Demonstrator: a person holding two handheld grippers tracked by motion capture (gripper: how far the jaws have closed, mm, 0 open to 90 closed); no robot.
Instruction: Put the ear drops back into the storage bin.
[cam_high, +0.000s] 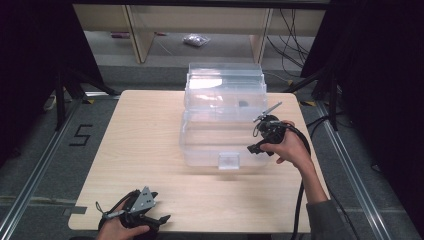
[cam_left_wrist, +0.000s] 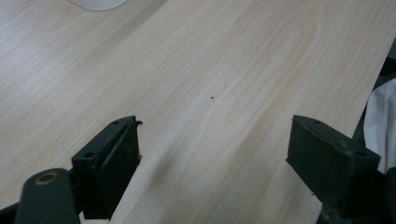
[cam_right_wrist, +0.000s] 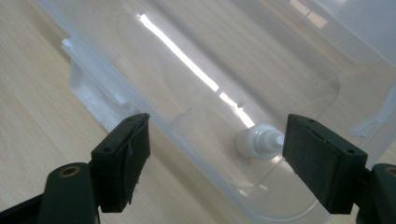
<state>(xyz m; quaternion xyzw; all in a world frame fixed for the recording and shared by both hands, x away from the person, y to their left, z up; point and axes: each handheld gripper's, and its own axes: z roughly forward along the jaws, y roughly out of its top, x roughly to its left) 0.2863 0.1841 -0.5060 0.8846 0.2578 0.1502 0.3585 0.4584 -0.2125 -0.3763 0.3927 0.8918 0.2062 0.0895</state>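
Observation:
A clear plastic storage box stands open at the table's middle, its lid tipped up behind it. My right gripper hovers at the box's right front corner, jaws open. In the right gripper view the box wall runs across, and a small white bottle lies inside on the box floor between the open jaws, seen through the plastic. My left gripper rests near the table's front left edge, open over bare wood, nothing between its fingers.
The box has a white latch on its front wall. A small dark object sits by the lid. Wooden table lies bare left and front of the box. Black cable trails from the right gripper. Dark stands flank the table.

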